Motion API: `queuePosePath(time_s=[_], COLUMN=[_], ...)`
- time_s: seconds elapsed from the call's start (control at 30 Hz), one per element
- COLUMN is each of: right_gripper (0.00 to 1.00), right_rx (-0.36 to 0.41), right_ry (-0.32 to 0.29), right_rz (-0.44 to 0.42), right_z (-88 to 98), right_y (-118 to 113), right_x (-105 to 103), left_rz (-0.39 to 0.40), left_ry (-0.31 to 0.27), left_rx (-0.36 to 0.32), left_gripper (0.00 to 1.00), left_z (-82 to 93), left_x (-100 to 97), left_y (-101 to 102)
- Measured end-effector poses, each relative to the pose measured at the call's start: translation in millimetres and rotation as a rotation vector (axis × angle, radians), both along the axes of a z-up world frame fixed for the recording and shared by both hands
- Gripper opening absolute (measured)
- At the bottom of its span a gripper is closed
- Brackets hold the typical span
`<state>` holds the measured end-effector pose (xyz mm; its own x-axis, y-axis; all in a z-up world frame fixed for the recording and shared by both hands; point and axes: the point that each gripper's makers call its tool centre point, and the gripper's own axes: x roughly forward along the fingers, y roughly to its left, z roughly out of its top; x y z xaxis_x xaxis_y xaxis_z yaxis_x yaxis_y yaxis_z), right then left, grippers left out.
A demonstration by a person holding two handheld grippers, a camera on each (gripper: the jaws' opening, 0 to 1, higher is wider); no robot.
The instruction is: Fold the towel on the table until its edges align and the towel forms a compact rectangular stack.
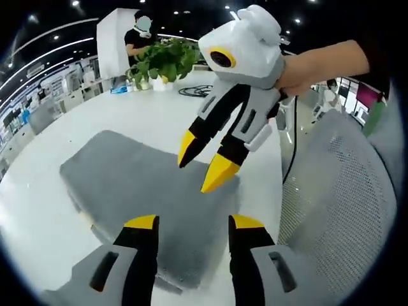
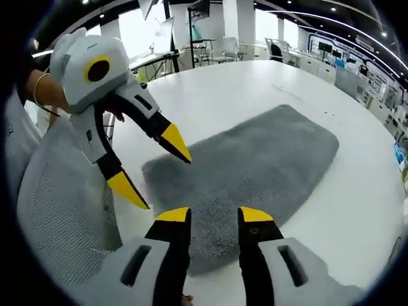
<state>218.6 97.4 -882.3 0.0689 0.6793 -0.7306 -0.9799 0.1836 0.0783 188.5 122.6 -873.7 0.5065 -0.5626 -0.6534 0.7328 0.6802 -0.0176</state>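
In the left gripper view, your left gripper (image 1: 191, 223) hangs with its yellow-tipped jaws spread apart and empty over the near end of the grey towel (image 1: 137, 185). The towel lies flat on the white table (image 1: 134, 111), stretching away from your jaws toward the far side. Above the towel's near corner your right gripper (image 1: 204, 164) comes in, its jaws parted and gripping nothing, the tips just over the fabric. Beyond the towel, at the table's far edge, stands a potted plant (image 1: 164, 60), with a coiled black cable (image 1: 194, 90) lying beside it. A mesh chair back (image 1: 338, 204) stands just off the towel's near side.

In the right gripper view, your right gripper (image 2: 213, 215) holds its jaws apart over the towel's (image 2: 255, 159) near edge, with nothing between them. Your left gripper (image 2: 156, 169) hovers beside the towel's near corner, jaws splayed wide and empty.

As I judge it, the towel looks spread out in one layer, so no fold shows yet. Everything remains: take the near edge, carry it over to the far edge, align, then fold again into a compact rectangle.
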Motion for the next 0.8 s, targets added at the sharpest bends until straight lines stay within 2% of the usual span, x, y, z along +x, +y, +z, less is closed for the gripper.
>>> queuePosePath(time_s=[0.1, 0.27, 0.53, 0.8], right_gripper=[0.28, 0.25, 0.23, 0.23], right_rx=[-0.008, -0.008, -0.051, -0.105], right_ry=[0.006, 0.015, -0.003, -0.046], right_rz=[0.024, 0.05, 0.109, 0.167], right_z=[-2.1, -6.6, -16.1, -33.6], right_y=[-1.7, -5.0, -11.2, -15.9], right_x=[-9.4, -23.1, -40.0, -42.3], left_rz=[-0.043, -0.052, -0.086, -0.097], left_ry=[0.014, 0.025, 0.038, 0.034], left_rx=[0.05, 0.075, 0.095, 0.135], left_gripper=[0.43, 0.34, 0.31, 0.29], left_z=[-10.1, -19.1, -28.3, -39.7], left_x=[-7.8, -13.4, -17.7, -16.9], left_y=[-2.6, -2.5, -11.8, -10.5])
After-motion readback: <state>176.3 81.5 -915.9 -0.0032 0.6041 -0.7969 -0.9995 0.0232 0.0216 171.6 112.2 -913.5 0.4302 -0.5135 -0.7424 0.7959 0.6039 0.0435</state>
